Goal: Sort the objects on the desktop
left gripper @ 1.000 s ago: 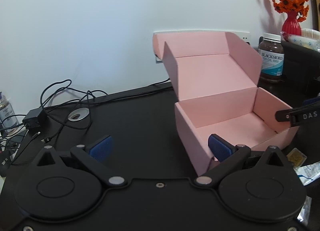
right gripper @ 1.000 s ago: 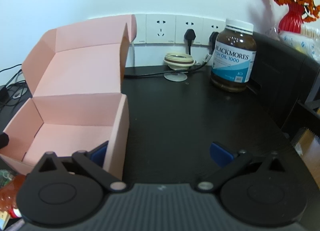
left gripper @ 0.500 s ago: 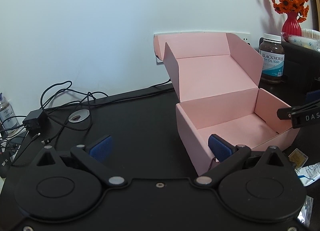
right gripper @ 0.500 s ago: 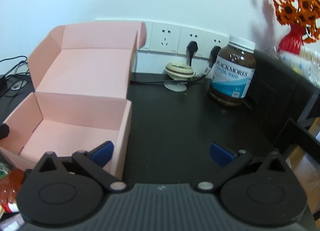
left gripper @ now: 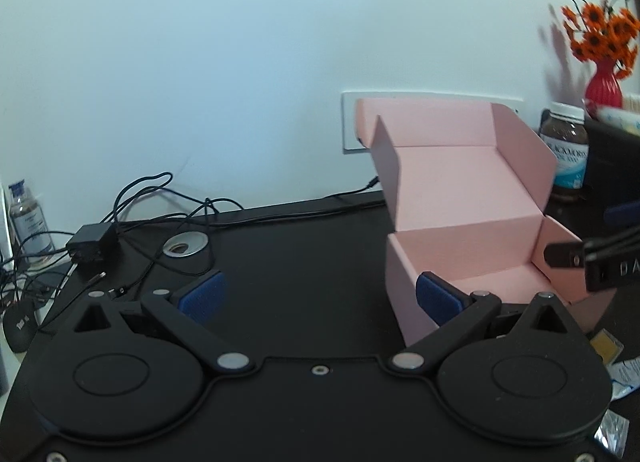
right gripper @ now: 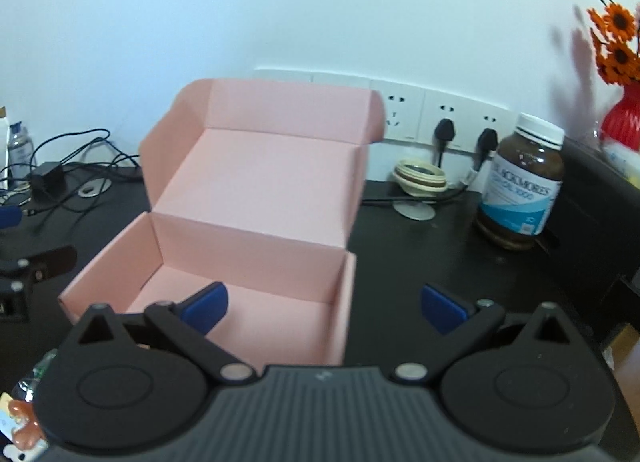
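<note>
While the pink box [right gripper: 248,254] stands with its lid folded back against the wall and nothing visible on its floor, I judge sorting has barely begun. Landmark for all entries: the box.

Left gripper [left gripper: 320,298]: jaws wide apart, empty, low over the black desk [left gripper: 296,254], near its left front corner. Right gripper [right gripper: 324,304]: jaws wide apart, empty, straddling the box's right wall, one pad inside the cavity, one outside.

Candidates: brown supplement bottle [right gripper: 520,186], upright, right of the box and nearer the wall; small packets [left gripper: 624,374] on the desk just in front of the box, only partly in view. Cable tangle and adapter [left gripper: 94,240] lie well left of the box.

Procedure note, judgement only: the right gripper suits the bottle. I should lift clear of the box wall before swinging right, or the light cardboard will likely drag. Grip the bottle on its body below the cap, square on. Carry over the right wall, set down low inside, then release.

Risk: the raised lid could be knocked shut.
</note>
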The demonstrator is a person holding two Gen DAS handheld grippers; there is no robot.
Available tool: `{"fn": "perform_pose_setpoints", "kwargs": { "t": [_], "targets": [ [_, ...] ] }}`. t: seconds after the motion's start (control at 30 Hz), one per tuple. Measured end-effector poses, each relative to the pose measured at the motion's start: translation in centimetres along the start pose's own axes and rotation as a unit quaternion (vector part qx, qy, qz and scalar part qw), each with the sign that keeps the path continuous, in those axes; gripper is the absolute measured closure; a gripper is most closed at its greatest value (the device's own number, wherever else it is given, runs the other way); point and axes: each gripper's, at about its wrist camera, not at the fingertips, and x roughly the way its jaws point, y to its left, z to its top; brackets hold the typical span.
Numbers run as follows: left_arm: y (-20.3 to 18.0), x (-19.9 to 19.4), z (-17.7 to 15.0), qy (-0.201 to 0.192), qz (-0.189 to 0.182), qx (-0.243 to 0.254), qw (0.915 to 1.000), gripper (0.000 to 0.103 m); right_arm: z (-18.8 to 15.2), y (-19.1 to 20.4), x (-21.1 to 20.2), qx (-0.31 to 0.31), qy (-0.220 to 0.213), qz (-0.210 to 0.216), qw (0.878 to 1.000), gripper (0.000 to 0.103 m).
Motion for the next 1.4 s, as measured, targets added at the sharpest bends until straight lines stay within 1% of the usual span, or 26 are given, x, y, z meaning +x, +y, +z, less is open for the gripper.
{"fn": "perform_pose_setpoints", "kwargs": {
  "t": [0.13,0.3,0.43,0.53,0.57,0.6,0.63,0.67,0.7,0.77,0.83,0.97,1.1,1.2,1.3,1.37,1.4],
  "targets": [
    [0.5,0.4,0.0,-0.001,-0.015,-0.006,0.9999,0.000,0.0,0.2,0.2,0.004,0.001,-0.002,1.000,0.001],
    [-0.1,0.1,-0.3,-0.009,-0.055,-0.002,0.9984,0.000,-0.6,-1.0,-1.2,0.011,-0.003,-0.002,1.000,0.001],
    [-0.7,-0.6,-0.3,-0.023,-0.087,-0.001,0.9959,0.000,-2.4,-3.3,-3.9,0.017,-0.015,0.006,1.000,0.001],
    [-1.2,-0.8,-0.5,-0.026,-0.100,0.002,0.9947,0.000,-4.2,-4.5,-6.0,0.009,-0.024,0.014,1.000,0.002],
    [-1.3,-0.8,-0.6,-0.025,-0.104,0.005,0.9943,0.000,-4.9,-4.7,-6.5,0.003,-0.024,0.016,1.000,0.004],
    [-1.5,-0.7,-0.7,-0.024,-0.106,0.008,0.9941,0.000,-5.6,-4.9,-6.9,-0.004,-0.023,0.017,1.000,0.006],
    [-1.6,-0.6,-0.8,-0.022,-0.107,0.011,0.9939,0.000,-6.2,-4.9,-7.3,-0.010,-0.018,0.020,1.000,0.013],
    [-1.7,-0.6,-1.0,-0.020,-0.106,0.016,0.9940,0.000,-6.9,-5.0,-7.6,-0.015,-0.013,0.024,1.000,0.017],
    [-1.8,-0.6,-1.1,-0.020,-0.105,0.019,0.9941,0.000,-7.4,-4.9,-7.9,-0.019,-0.007,0.028,0.999,0.017],
    [-1.8,-0.6,-1.2,-0.020,-0.104,0.021,0.9942,0.000,-8.4,-4.7,-8.3,-0.028,-0.003,0.037,0.999,0.027],
    [-1.7,-0.6,-1.3,-0.017,-0.105,0.017,0.9942,0.000,-9.0,-4.4,-8.7,-0.036,-0.003,0.045,0.998,0.031],
    [-1.4,-0.4,-1.4,-0.011,-0.104,0.010,0.9944,0.000,-9.6,-3.7,-9.1,-0.058,-0.007,0.057,0.997,0.034],
    [-1.5,-0.2,-1.5,-0.006,-0.101,0.013,0.9948,0.000,-9.9,-3.0,-9.1,-0.087,-0.009,0.067,0.994,0.035],
    [-1.7,-0.1,-1.6,-0.003,-0.099,0.016,0.9950,0.000,-10.4,-2.2,-9.0,-0.123,-0.010,0.078,0.989,0.037],
    [-1.8,-0.2,-1.7,-0.003,-0.098,0.019,0.9950,0.000,-10.8,-1.1,-8.9,-0.162,-0.007,0.080,0.984,0.043],
    [-1.8,-0.3,-1.6,-0.003,-0.097,0.018,0.9951,0.000,-11.0,-0.8,-8.7,-0.170,-0.006,0.085,0.982,0.048],
    [-1.8,-0.2,-1.6,-0.002,-0.096,0.017,0.9952,0.000,-11.1,-0.7,-8.7,-0.171,-0.008,0.087,0.981,0.049]
  ]
}}
